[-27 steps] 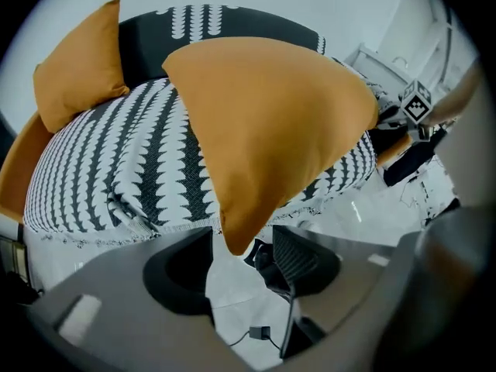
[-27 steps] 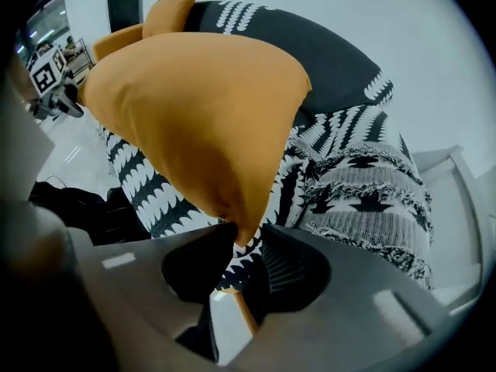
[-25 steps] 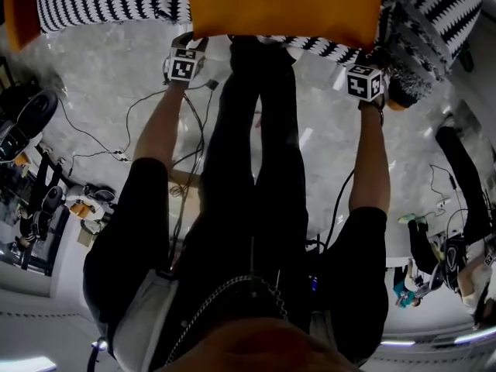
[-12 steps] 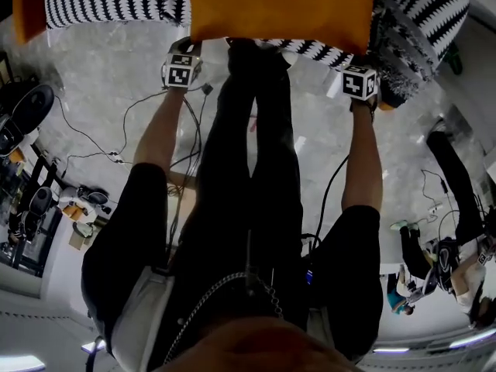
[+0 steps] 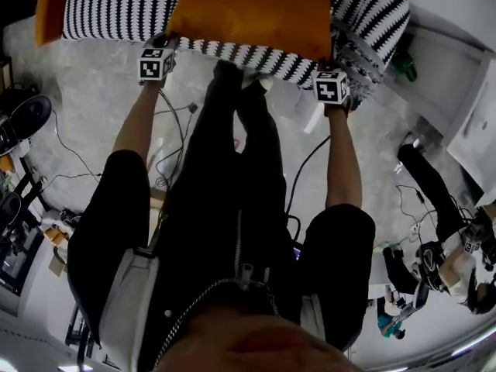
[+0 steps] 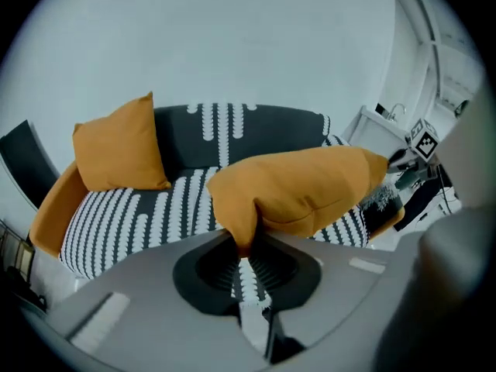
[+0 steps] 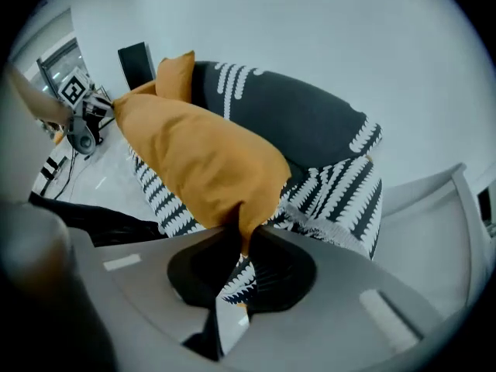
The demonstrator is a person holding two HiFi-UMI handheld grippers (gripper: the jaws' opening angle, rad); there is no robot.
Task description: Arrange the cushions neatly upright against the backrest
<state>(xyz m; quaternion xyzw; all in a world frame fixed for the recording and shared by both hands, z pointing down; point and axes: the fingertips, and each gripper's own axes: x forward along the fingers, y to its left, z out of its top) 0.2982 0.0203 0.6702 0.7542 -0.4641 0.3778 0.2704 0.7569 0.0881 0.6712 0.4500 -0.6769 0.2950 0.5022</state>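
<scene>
Jaws just closed, my left gripper (image 6: pixel 244 248) and right gripper (image 7: pixel 240 246) pinch the orange cushion (image 6: pixel 306 188) over the sofa (image 6: pixel 116 223); a second cushion (image 6: pixel 120 146) fills its left corner.

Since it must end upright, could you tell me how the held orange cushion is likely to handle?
The orange cushion is probably soft and floppy: its corner bunches in the left tongs, which have just closed on it. It seems light, hanging from two corner pinches.
</scene>
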